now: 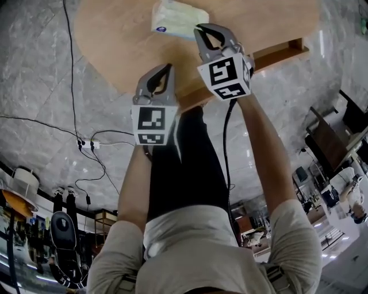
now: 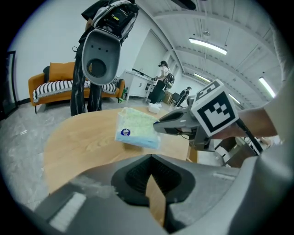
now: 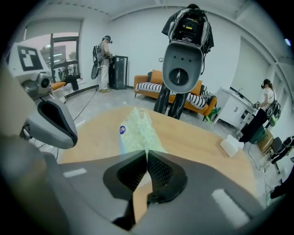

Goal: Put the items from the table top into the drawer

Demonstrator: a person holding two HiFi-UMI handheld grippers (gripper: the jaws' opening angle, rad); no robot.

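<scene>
**Right gripper pinching the pack, bound for the drawer**

Head view: the right gripper (image 1: 199, 27) is reaching out over the table (image 1: 115, 40). Its tips are lying at the near edge of the pack (image 1: 175, 17), which is sitting just ahead of them. The left gripper (image 1: 167, 69) is hanging at the table's near rim, behind and to the left of its partner and well clear of the pack. It is probably being parked there to leave the other tool room. Off the right gripper's right side, what looks like the drawer (image 1: 282, 53) is jutting from the table edge, pulled out and apparently ready for its load.

Left gripper view: this gripper's jaws are meeting at the tips with only bare wood showing past them, so the tool is clenched and carrying nothing. Ahead and to the right, the right gripper is nipping the pack (image 2: 135, 126) by its right-hand end.

Right gripper view: the jaws are pressing together on the pack's thin near edge. The pack is stretching away from the tips and seems tilted rather than flat. Taking it by the crimped edge, I judge, is letting narrow jaws manage a soft, wide packet. Farther ahead and to the right, a white box (image 3: 228, 146) is resting on the table, apart from the pack and likely due a later trip.
</scene>
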